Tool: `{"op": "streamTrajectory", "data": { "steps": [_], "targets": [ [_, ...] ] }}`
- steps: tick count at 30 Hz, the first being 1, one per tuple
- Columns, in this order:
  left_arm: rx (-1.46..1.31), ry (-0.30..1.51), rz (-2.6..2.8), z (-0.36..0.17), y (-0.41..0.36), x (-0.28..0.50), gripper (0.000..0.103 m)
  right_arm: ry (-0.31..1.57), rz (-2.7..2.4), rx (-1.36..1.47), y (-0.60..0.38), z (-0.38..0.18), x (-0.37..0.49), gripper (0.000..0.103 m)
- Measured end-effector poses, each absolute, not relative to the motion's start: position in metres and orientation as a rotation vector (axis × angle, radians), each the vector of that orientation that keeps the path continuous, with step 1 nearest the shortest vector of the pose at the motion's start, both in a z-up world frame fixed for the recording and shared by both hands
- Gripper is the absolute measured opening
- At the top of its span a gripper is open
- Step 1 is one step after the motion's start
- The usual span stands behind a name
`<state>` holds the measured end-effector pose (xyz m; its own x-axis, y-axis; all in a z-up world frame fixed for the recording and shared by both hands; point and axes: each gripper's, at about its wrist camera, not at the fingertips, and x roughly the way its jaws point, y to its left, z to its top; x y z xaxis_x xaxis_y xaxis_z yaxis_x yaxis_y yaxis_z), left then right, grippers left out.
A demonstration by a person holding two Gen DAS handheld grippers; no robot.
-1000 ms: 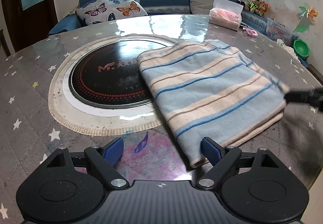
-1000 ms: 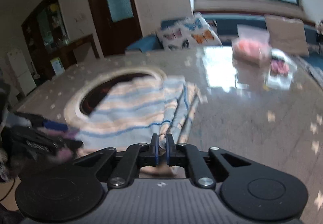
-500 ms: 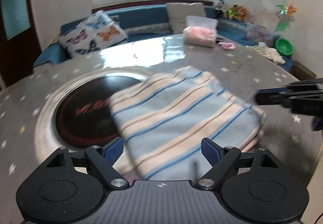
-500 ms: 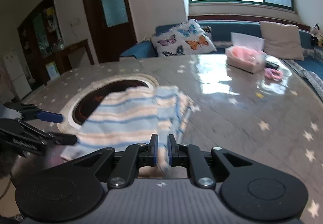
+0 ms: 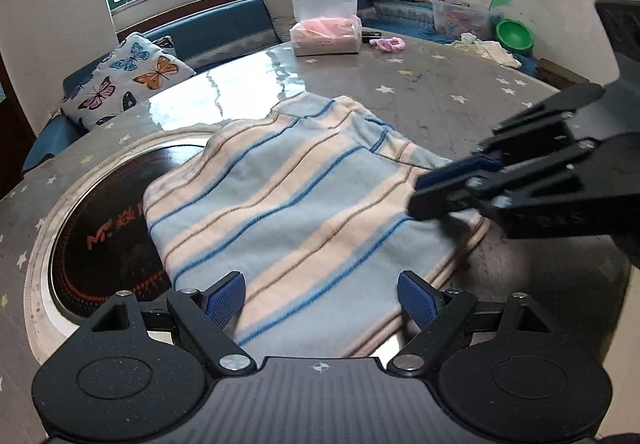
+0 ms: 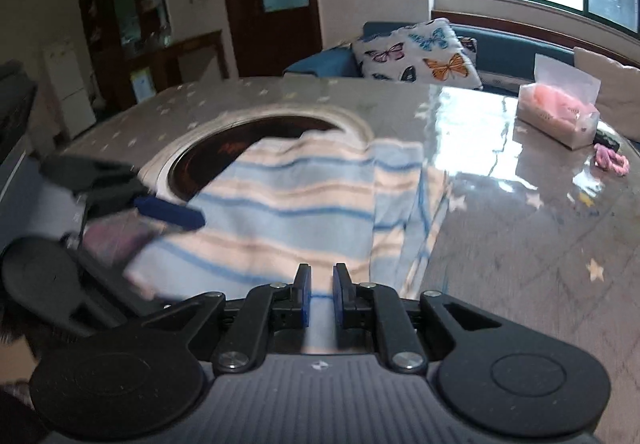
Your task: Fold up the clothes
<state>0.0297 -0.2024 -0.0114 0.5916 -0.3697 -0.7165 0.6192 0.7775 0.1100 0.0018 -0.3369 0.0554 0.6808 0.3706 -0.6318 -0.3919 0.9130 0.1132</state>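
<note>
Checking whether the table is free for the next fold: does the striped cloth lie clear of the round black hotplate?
No, the striped cloth covers the right part of the hotplate.

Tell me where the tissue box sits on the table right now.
The tissue box stands at the table's far edge, beside a pink hair tie and beyond the striped garment; it appears at right in the right wrist view.

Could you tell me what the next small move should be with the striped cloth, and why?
Probably bring the open left gripper down onto the near edge of the cloth and close. That edge lies between its fingers, ungripped, while the right gripper, barely apart, has cloth in its gap.
</note>
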Motion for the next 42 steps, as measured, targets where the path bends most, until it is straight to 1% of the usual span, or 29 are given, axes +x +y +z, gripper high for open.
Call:
{"op": "streamTrajectory", "data": {
  "steps": [3, 6, 8, 9, 10, 12, 14, 15, 16, 18, 20, 21, 22, 23, 38, 42],
  "targets": [
    [0.361, 0.745, -0.597, -0.012, -0.199, 0.030, 0.086, 0.737, 0.448, -0.060, -0.335, 0.052, -0.012, 0.012],
    [0.361, 0.746, -0.596, -0.011, -0.198, 0.029, 0.086, 0.724, 0.458, -0.112, -0.333, 0.049, -0.021, 0.012],
    [0.355, 0.750, -0.592, -0.010, -0.197, 0.027, 0.086, 0.733, 0.450, -0.087, -0.333, 0.052, -0.021, 0.013],
    [0.348, 0.750, -0.590, -0.009, -0.196, 0.026, 0.086, 0.730, 0.451, -0.080, -0.333, 0.055, -0.021, 0.019],
    [0.338, 0.751, -0.585, -0.008, -0.194, 0.025, 0.086, 0.718, 0.452, -0.075, -0.334, 0.058, -0.022, 0.034],
    [0.317, 0.753, -0.568, -0.006, -0.191, 0.025, 0.091, 0.688, 0.455, -0.066, -0.333, 0.063, -0.026, 0.049],
    [0.292, 0.760, -0.542, -0.006, -0.188, 0.026, 0.093, 0.665, 0.439, -0.067, -0.331, 0.064, -0.028, 0.053],
    [0.282, 0.762, -0.533, -0.005, -0.187, 0.026, 0.094, 0.657, 0.431, -0.057, -0.330, 0.065, -0.027, 0.058],
    [0.271, 0.762, -0.523, -0.004, -0.185, 0.026, 0.096, 0.650, 0.426, -0.042, -0.331, 0.066, -0.026, 0.059],
    [0.258, 0.757, -0.500, -0.002, -0.180, 0.026, 0.101, 0.635, 0.413, -0.018, -0.333, 0.067, -0.023, 0.061],
    [0.244, 0.751, -0.481, 0.001, -0.174, 0.027, 0.103, 0.623, 0.393, -0.005, -0.335, 0.069, -0.020, 0.062],
    [0.236, 0.750, -0.468, 0.002, -0.171, 0.027, 0.103, 0.618, 0.383, 0.003, -0.337, 0.070, -0.018, 0.067],
    [0.225, 0.748, -0.455, 0.003, -0.168, 0.028, 0.103, 0.615, 0.371, 0.014, -0.338, 0.070, -0.016, 0.074],
    [0.210, 0.748, -0.446, 0.004, -0.164, 0.030, 0.103, 0.612, 0.362, 0.027, -0.340, 0.070, -0.015, 0.075],
    [0.079, 0.800, -0.314, 0.002, -0.144, 0.067, 0.103, 0.653, 0.245, 0.166, -0.356, 0.059, 0.027, 0.076],
    [0.043, 0.805, -0.301, 0.002, -0.142, 0.079, 0.102, 0.682, 0.214, 0.200, -0.359, 0.054, 0.044, 0.072]
  ]
}}
